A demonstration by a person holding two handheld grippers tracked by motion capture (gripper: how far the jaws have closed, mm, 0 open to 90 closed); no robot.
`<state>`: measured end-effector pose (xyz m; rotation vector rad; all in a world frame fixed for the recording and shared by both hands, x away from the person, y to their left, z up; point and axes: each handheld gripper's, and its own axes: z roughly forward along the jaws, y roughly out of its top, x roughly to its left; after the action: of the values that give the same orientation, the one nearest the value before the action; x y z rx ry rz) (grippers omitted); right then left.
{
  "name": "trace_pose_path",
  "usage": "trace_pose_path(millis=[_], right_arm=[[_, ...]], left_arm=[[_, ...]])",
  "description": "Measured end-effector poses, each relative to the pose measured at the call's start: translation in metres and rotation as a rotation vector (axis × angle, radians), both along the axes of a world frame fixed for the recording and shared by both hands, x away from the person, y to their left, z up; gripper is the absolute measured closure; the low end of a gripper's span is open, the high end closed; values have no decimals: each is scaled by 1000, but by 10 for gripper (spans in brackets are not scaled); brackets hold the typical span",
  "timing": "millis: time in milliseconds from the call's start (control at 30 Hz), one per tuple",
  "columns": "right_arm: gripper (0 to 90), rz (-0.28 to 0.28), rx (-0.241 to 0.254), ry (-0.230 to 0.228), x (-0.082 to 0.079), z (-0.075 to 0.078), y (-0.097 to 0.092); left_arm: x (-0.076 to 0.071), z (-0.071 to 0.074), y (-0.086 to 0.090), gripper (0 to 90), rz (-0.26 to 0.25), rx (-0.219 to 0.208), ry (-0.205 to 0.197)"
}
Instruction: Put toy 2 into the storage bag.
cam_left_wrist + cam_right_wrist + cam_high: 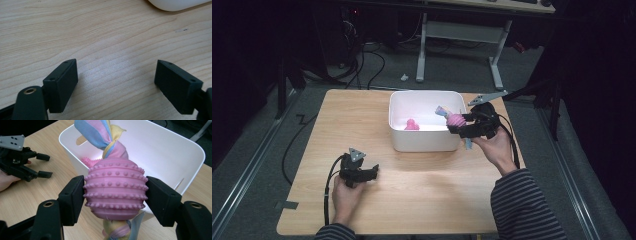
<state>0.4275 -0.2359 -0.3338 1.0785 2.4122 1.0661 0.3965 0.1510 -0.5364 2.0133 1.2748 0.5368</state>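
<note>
My right gripper (pixel 114 195) is shut on a pink studded rubber ball toy (pixel 115 188) with a pastel braided cloth rope through it. It holds the toy over the right rim of the white bin (pixel 426 141); from above the toy (pixel 455 120) and right gripper (pixel 462 125) sit at that rim. A second pink studded toy (pixel 411 125) lies inside the bin, and is also seen past the held ball (pixel 88 161). My left gripper (pixel 374 171) rests open on the wooden table (pixel 422 190) at the front left, with bare wood between its fingers (pixel 62 80).
The white bin (pixel 160 147) stands at the table's back centre. Its corner (pixel 175 3) shows far ahead of the left gripper. A white desk frame and cables stand on the floor beyond the table.
</note>
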Motion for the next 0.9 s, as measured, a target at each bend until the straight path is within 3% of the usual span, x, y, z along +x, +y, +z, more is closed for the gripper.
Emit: trace_pose_path(millis=[267, 633, 900], right_arm=[[343, 5, -33, 0, 13, 3, 8], [343, 2, -73, -40, 31, 8, 17], [343, -10, -74, -28, 45, 4, 23]], left_arm=[[0, 0, 0, 192, 0, 0, 0], [0, 0, 0, 193, 2, -1, 0], [0, 0, 0, 194, 3, -1, 0]])
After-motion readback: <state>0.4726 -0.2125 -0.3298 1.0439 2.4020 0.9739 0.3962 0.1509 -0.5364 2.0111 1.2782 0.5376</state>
